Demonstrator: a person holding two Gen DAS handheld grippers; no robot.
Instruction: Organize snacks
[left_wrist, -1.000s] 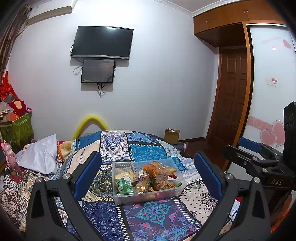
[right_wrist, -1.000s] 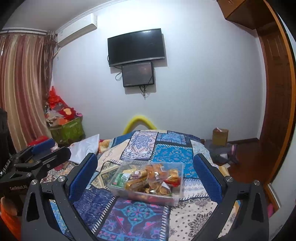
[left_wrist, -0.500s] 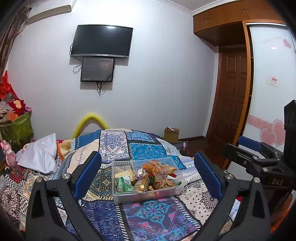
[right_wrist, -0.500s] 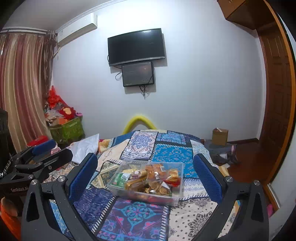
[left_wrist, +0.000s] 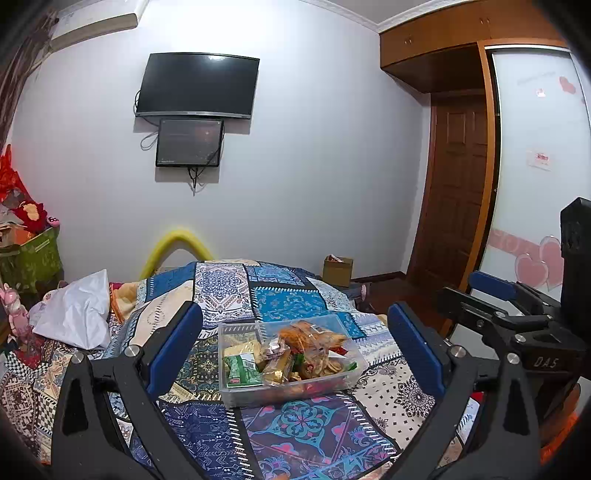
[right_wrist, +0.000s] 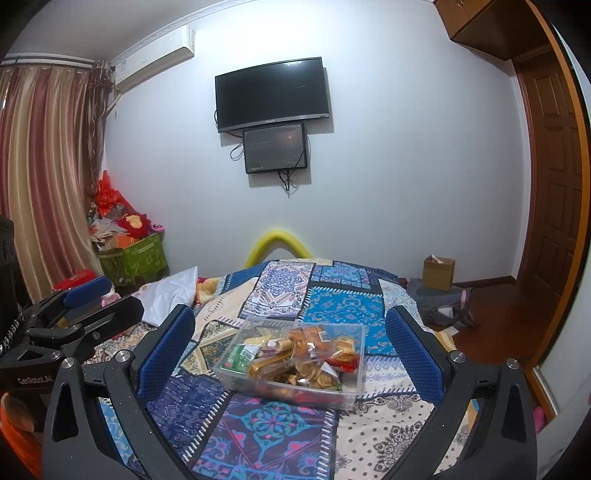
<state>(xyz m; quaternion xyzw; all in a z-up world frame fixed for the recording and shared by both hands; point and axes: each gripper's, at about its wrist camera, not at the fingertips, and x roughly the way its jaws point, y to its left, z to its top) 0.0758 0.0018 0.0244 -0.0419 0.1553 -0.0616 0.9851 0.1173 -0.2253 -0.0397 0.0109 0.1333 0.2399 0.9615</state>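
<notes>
A clear plastic box (left_wrist: 347, 376) filled with several wrapped snacks sits on a patchwork bedspread (left_wrist: 295, 428); a green packet (left_wrist: 240, 369) lies at its left end. It also shows in the right wrist view (right_wrist: 354, 387). My left gripper (left_wrist: 293, 350) is open and empty, held above and in front of the box. My right gripper (right_wrist: 290, 350) is open and empty, also hovering short of the box. Each gripper shows at the edge of the other's view.
A white pillow (left_wrist: 77, 310) lies at the bed's left. A green bin of red items (right_wrist: 131, 258) stands by the curtain. A cardboard box (right_wrist: 438, 273) and clothes lie on the floor near the wooden door (left_wrist: 454, 206).
Both views have shifted only slightly; the box sits a touch higher in the left wrist view. Both grippers stay open and empty.
</notes>
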